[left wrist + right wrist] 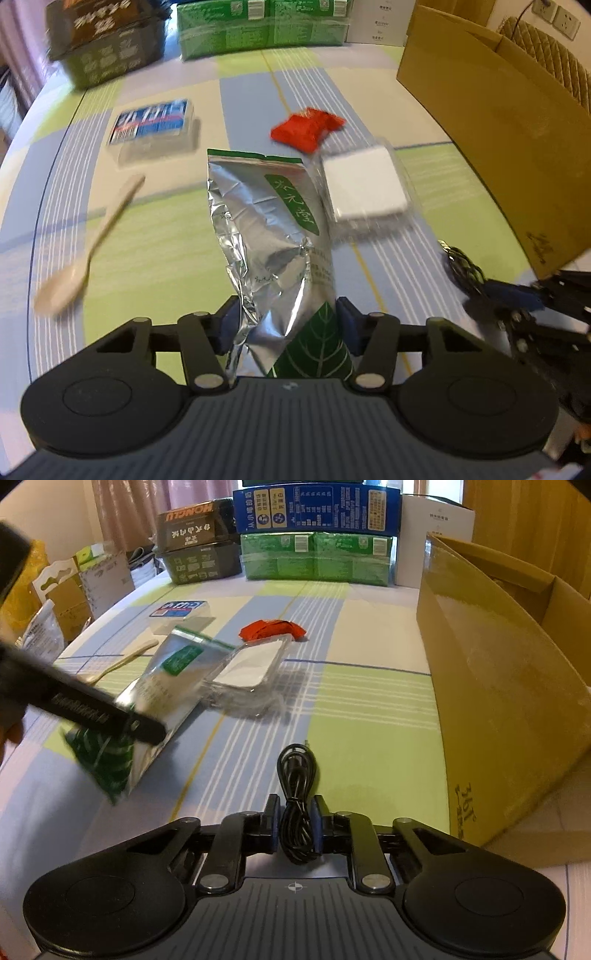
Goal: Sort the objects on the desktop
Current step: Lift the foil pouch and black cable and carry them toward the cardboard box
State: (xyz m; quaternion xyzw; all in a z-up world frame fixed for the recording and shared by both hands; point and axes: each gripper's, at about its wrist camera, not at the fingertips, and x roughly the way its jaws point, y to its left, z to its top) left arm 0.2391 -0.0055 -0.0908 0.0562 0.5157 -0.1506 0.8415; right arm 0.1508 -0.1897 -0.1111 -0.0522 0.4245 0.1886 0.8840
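Coiled black cable [297,801] sits nearest the right wrist camera, pinched between the blue pads of the right gripper [295,827], its loops bunched and sticking forward past the fingertips above the near part of the checked tablecloth [369,709]; the left gripper [288,328] has its jaws pressed onto the lower end of a silver foil pouch [269,229], crinkled, with a green label and a green leaf print, held up off the cloth and leaning towards the middle of the table.

Judged from how things lie, the sorting is at an early-to-middle stage: two items are in hand but neither is put away; the open cardboard box [498,686] along the right edge of the table looks like the likely destination, though its inside is mostly hidden, so whether anything is already in it cannot be told.

Left on the cloth: a clear plastic case with a white insert [251,668] just beyond the pouch near the middle; a red packet [271,629] right behind it; a blue-labelled clear box [151,125] towards the far left; a pale spoon [92,240] near the left edge, blurred in the left view. Stacked cartons along the far edge appear to be background stock rather than things to sort.
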